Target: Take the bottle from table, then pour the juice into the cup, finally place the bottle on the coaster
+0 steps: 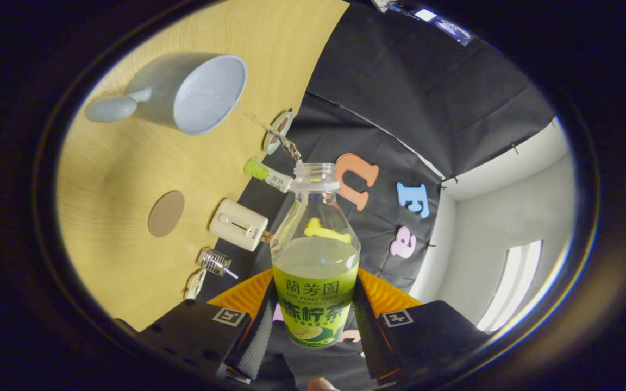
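Observation:
My gripper (315,320) is shut on a clear plastic bottle (315,260) with a green label, both fingers pressing on its labelled body. The bottle is uncapped and partly full of pale juice. It is tipped over, and a thin stream of juice (269,130) runs from its mouth toward the rim of a pale blue cup (193,92) with a rounded handle, which stands on the wooden table (123,168) beyond the fingers. A round brown coaster (166,213) lies flat on the table, between the cup and the fingers.
Along the table's edge by the black cloth wall stand a small cream-coloured box (238,224), a green-and-white tube (267,175), a small wire-coil item (215,262) and a round disc (279,130). A white wall and a bright window (514,282) lie off to the side.

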The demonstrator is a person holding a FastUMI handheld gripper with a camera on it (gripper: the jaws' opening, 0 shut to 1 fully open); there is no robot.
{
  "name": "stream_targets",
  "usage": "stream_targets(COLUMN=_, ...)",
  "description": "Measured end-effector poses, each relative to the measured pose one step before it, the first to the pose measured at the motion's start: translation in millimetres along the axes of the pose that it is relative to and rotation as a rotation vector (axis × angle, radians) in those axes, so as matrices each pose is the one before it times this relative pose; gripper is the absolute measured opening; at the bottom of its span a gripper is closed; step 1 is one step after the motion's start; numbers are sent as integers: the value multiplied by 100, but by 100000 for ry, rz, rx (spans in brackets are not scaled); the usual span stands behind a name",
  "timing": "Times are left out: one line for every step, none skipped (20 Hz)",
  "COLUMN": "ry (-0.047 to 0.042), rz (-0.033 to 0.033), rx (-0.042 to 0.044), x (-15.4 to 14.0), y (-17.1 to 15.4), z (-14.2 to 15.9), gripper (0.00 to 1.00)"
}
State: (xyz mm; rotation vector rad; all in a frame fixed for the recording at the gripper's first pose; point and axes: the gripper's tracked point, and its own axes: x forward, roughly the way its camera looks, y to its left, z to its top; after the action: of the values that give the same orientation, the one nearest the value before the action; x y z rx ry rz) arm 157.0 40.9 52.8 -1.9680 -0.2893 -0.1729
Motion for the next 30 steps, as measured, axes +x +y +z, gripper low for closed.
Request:
stream_targets(ry=-437, rz=114, rx=-662, x=-42, y=-39, z=109, gripper=76)
stream_targets(ry=-224, rz=-116, rx=-917, x=62, y=-80, z=85, gripper=76)
stream_targets(ry=-312, rz=-154, rx=-638, x=155, y=-122, z=34, gripper=76)
stream_targets(ry=11, rz=56, rx=-207, x=-16, y=-23, z=17, gripper=76)
stream_targets(ry=-111, rz=-34, rx=-269, x=-59, y=-40, z=-3, gripper=76)
stream_targets(ry=6, rz=-197, rx=-424, x=27, y=-114, z=11, gripper=76)
stream_targets(ry=-111, rz=-178, rx=-441, x=-32, y=-125, z=27, gripper=76)
stream_targets(ry=-49, rz=67, rx=-610, x=80, y=-89, z=30, gripper=76)
stream_targets(ry=-199, rz=-3, rx=-769, x=14, y=-135, z=31, gripper=76)
stream_targets(ry=-297, rz=-51, rx=-930, x=169, y=-214, z=93, gripper=76)
stream_targets(ry=-140, rz=-155, rx=-954, x=98, y=-190, z=-18, gripper=76)
stream_targets(ry=-242, rz=-188, rx=-612, x=52, y=-178, z=56, gripper=76)
stream_targets(ry=-50, rz=-36, rx=-357, x=-68, y=-133, z=41, gripper=76)
stream_targets(ry=-325, rz=-261, rx=-580, x=101, y=-120, z=27, gripper=76)
stream_targets(ry=-119, rz=-279, rx=-616, x=125, y=-130, z=12, gripper=76)
stream_targets(ry=-248, rz=-189, rx=-621, x=-17, y=-116, z=66, gripper=76)
stream_targets(ry=-301, rz=-132, rx=-417, x=-67, y=-116, z=79, gripper=76)
stream_targets(ry=-339, rz=-185, rx=-438, x=44, y=-45, z=74, gripper=76)
stream_targets(ry=-172, rz=-417, rx=-562, x=-11, y=-119, z=21, gripper=76)
stream_targets(ry=-365, rz=-440, rx=-641, x=16, y=-130, z=96, gripper=76)
stream_targets(ry=-277, rz=-411, rx=-603, x=26, y=-144, z=36, gripper=76)
stream_targets(ry=-129, rz=8, rx=-517, x=-56, y=-3, z=79, gripper=76)
stream_targets(ry=-212, rz=-133, rx=-199, x=28, y=-105, z=-2, gripper=76)
stream_targets(ry=-160, rz=48, rx=-139, x=21, y=-27, z=55, gripper=76)
stream_targets(ry=-47, rz=51, rx=-254, x=62, y=-8, z=9, gripper=76)
stream_targets(ry=-183, rz=-102, rx=-323, x=-10, y=-113, z=21, gripper=76)
stream_targets(ry=-181, rz=-143, rx=-160, x=174, y=-22, z=73, gripper=76)
stream_targets(ry=-204, rz=-76, rx=-65, x=-24, y=10, z=69, gripper=76)
stream_targets(ry=-131, rz=-192, rx=-69, x=-4, y=-35, z=2, gripper=76)
stream_targets(ry=-103, rz=-61, rx=-28, x=-115, y=-33, z=-6, gripper=76)
